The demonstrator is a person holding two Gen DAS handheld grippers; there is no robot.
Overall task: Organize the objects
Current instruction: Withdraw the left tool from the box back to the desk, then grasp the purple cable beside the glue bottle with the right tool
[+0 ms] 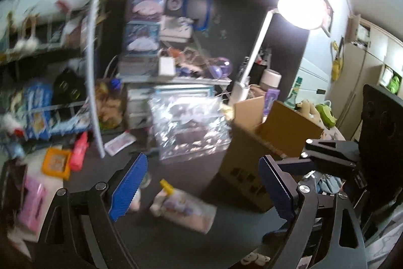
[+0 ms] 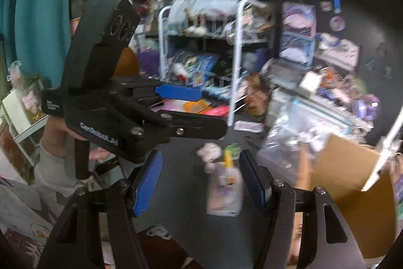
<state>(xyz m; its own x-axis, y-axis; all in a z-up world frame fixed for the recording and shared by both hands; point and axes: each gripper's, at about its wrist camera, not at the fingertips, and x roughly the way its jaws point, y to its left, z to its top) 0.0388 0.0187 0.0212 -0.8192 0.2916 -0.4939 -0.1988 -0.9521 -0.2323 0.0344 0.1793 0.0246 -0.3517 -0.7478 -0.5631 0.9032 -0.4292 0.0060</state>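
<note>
Holding both tools over the dark grey desk top (image 1: 176, 238), I have my left gripper (image 1: 199, 190) spread wide with nothing between its 2 blue ribbed pads (image 1: 128, 185), and my right gripper (image 2: 200, 183) spread just as wide, its pads either side of the small clear packet with a yellow clip and a pastel plush figure inside (image 2: 224, 188) without touching it. That packet (image 1: 182, 206) lies flat on the desk, blurred, between and just beyond my left fingers too. From the right wrist view my left gripper (image 2: 176, 102) crosses the left of the frame, lying on its side. Just beside the packet, to its right, stands the open brown cardboard box (image 1: 254, 150) with its flaps up. Behind the packet sits a crinkled clear plastic bag (image 1: 191, 125), touching the box's left side as far as I can tell. To the left, near the desk edge, lie an orange square tray (image 1: 56, 163) and a pink bottle-shaped item (image 1: 79, 153), side by side. Farther back stands a white wire rack with 2 shelves (image 1: 94, 67) crammed with packets, then stacked pastel boxes (image 1: 143, 22), and a lit white desk lamp (image 1: 299, 9) over the box.
</note>
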